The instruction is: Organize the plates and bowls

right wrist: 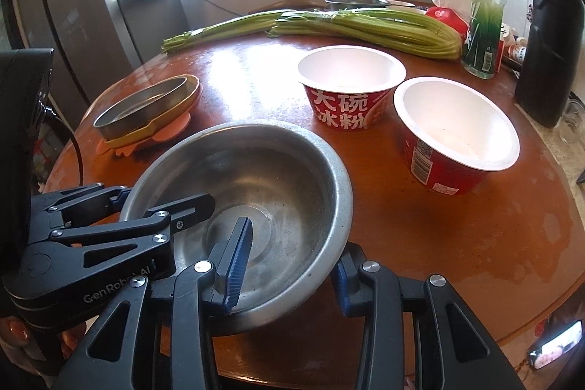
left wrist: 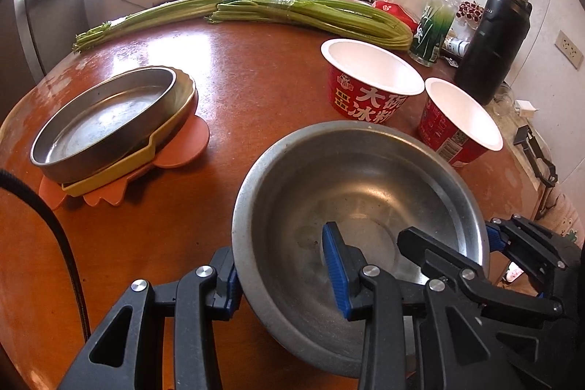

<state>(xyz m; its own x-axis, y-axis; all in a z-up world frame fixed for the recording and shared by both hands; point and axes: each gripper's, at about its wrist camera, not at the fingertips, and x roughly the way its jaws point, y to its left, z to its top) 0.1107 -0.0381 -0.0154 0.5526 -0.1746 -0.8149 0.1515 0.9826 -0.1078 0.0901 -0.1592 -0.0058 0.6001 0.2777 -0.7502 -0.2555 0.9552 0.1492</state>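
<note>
Kitchen corner, round reddish-brown table [right wrist: 438,236] under a bright window; glare is washing out the far side.

Steel bowl [left wrist: 358,192] is sitting at the near edge of the table, both grippers working it. Left gripper [left wrist: 281,265] is clamping the near-left rim, one blue pad inside the wall, the other outside. Right gripper [right wrist: 289,265] is doing the same on the near-right rim, jaws closed down on the metal. In the left view the bowl's near side looks to be lifting off the table, though I cannot tell if it is fully clear.

Handling, as a judgement: thin stamped steel, light and stiff, not fragile, but smooth, so it is likely to slip or pivot in ribbed pads if tilted. The rolled rim is the sensible hold; two opposed rim grips are keeping it level.

Looks: dull brushed grey, scuffed and speckled inside, flat circular base, empty.

Moving outward: two red paper bowls with white insides are standing just beyond, the nearer [right wrist: 457,134] and the farther [right wrist: 351,86] almost touching, both empty. Well to the left, a shallow steel pan [left wrist: 106,119] is resting on a yellow plate [left wrist: 182,105], itself on an orange plate [left wrist: 190,141], probably the stack under way. Celery bundles [left wrist: 310,15] are lying across the far side, with a clear bottle [left wrist: 435,21] and a black flask [left wrist: 493,42] at the right.
</note>
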